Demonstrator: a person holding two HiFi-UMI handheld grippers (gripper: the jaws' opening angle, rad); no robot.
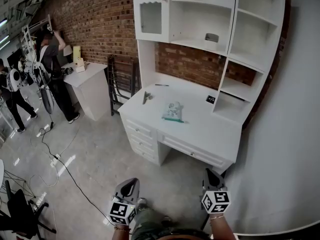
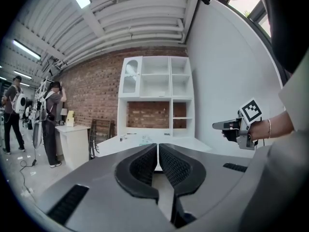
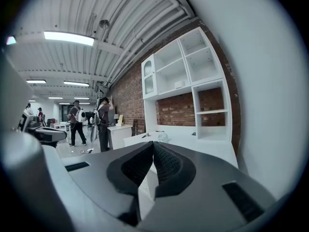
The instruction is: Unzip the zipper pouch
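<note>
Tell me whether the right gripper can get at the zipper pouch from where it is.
Probably not yet. The zipper pouch lies on the white desk, well ahead of the right gripper, which is shut and empty, with floor between. Nothing blocks the way; stepping closer should do it.

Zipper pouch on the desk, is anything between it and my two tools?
Nothing visible does. The zipper pouch lies in the open on the desk; only floor separates it from the shut left tool and right tool.
</note>
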